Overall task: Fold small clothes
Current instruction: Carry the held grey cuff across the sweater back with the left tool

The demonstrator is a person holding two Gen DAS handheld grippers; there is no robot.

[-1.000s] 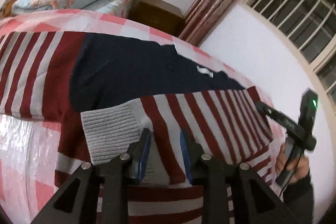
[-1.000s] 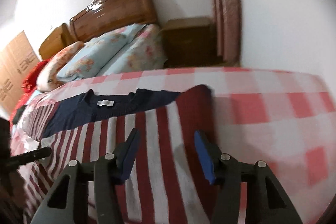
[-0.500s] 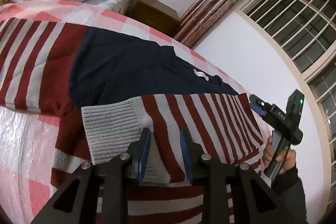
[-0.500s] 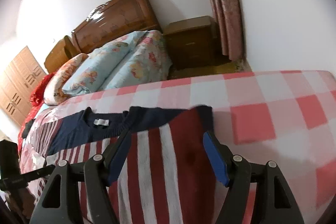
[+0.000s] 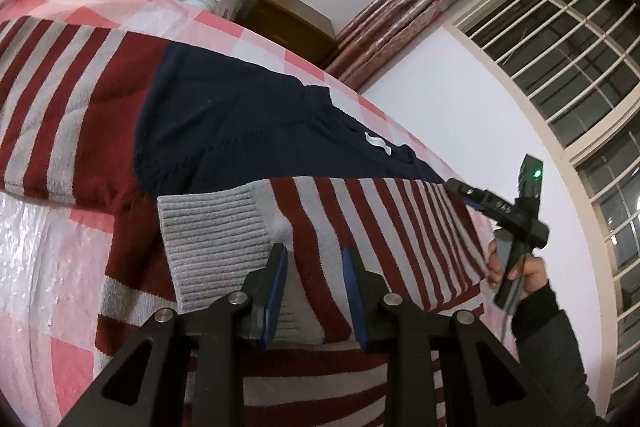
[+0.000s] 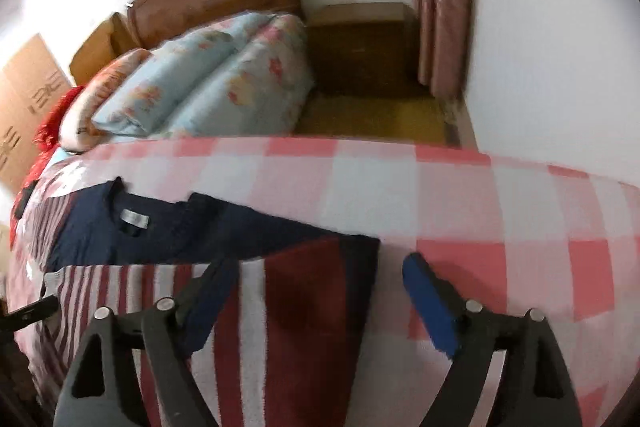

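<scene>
Left claw (image 5: 316,283), narrowly parted, is straddling a raised ridge of the folded sleeve (image 5: 360,227) beside its grey ribbed cuff (image 5: 212,227); a firm pinch cannot be confirmed. Right claw (image 6: 320,299), opened wider than half a second ago, is releasing the sleeve fold and hovering just above the striped sweater (image 6: 248,327). The sweater is lying flat on the checked bed cover (image 6: 520,227), navy yoke (image 5: 240,131) uppermost. Judgement: one sleeve fold is set; the opposite sleeve is remaining.
</scene>
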